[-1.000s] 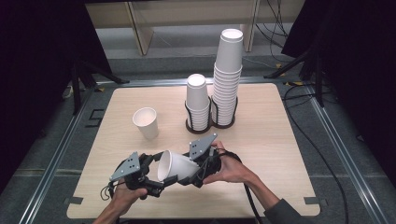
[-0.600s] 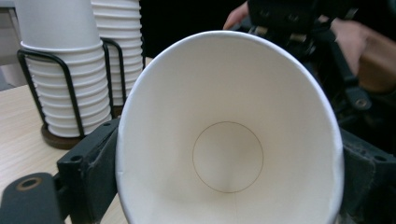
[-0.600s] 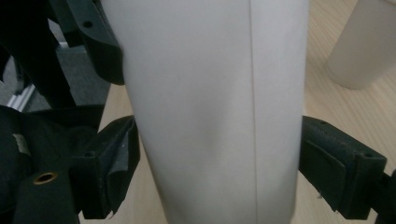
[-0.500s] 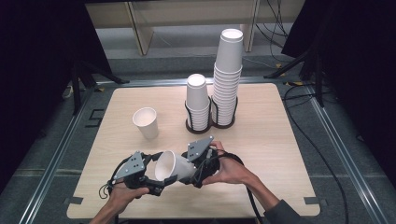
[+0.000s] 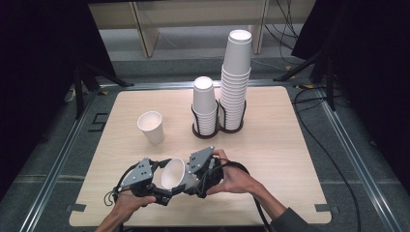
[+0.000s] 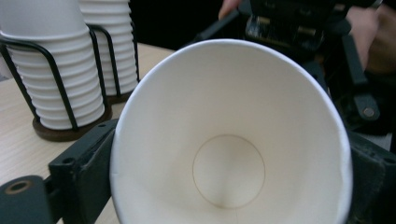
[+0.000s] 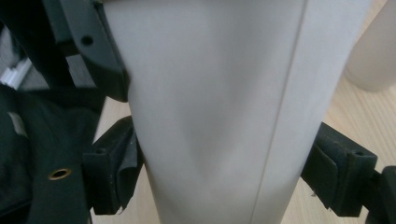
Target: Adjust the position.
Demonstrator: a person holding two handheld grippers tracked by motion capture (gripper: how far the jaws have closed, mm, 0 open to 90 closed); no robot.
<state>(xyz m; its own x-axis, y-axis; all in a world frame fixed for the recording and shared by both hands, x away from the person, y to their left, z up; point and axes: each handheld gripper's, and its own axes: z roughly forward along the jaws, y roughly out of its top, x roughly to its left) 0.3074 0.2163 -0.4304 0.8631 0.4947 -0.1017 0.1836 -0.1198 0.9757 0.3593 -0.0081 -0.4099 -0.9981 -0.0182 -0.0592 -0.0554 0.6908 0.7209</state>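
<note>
A white paper cup (image 5: 174,174) lies on its side above the table's front edge, held between both grippers. My right gripper (image 5: 189,180) is shut on its narrow body; in the right gripper view the pads (image 7: 119,170) dent the cup wall (image 7: 215,116). My left gripper (image 5: 167,180) faces the cup's mouth. In the left gripper view the open cup (image 6: 229,140) sits between the jaws, whose pads (image 6: 91,170) rest against the rim. The left jaws have just been opening, with the cup still between them.
An upright single cup (image 5: 151,126) stands mid-left on the wooden table (image 5: 290,159). A short cup stack (image 5: 204,104) and a tall stack (image 5: 235,79) sit in a wire holder (image 5: 217,129) at the back centre. Cables trail off to the right.
The right gripper has edged slightly left and toward the front edge with the cup. The left gripper has stayed put.
</note>
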